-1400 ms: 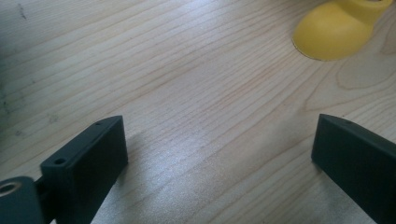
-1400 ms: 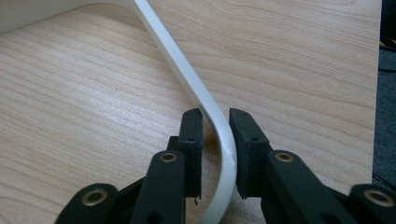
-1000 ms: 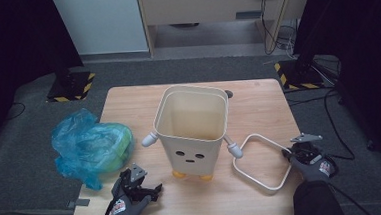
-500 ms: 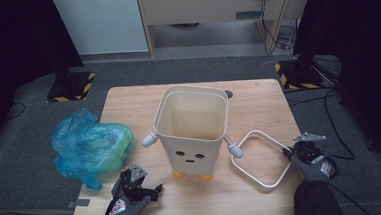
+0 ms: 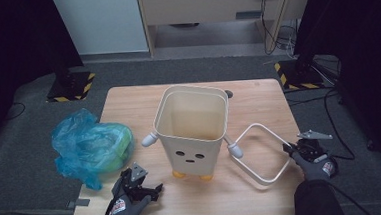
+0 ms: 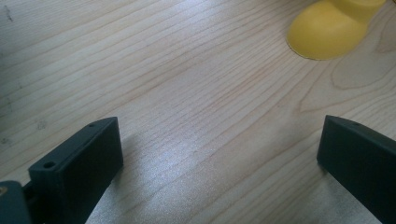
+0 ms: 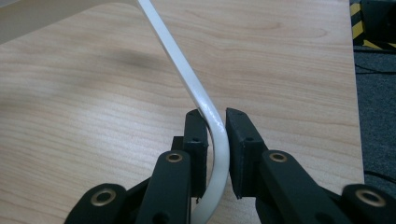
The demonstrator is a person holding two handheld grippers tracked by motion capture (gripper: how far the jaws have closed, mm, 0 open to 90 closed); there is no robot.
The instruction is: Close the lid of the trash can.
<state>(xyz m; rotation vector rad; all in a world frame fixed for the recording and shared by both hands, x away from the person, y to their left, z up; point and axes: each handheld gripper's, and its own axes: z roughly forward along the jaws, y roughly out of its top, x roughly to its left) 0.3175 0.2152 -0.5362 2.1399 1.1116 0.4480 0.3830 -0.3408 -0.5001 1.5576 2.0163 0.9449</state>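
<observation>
Pale wooden tabletop (image 5: 128,104) carries a cream square plastic bin (image 5: 193,127). Right of it, the right gripper (image 7: 216,122) clenches the white square frame (image 5: 260,156); the left gripper (image 5: 151,191), jaws released, rests front-left.

Lab – black drapes (image 5: 19,43), hazard-striped stand bases (image 5: 72,87)

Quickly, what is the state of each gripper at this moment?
Left gripper: open, holding nothing, over the table.
Right gripper: closed on the white frame.
</observation>
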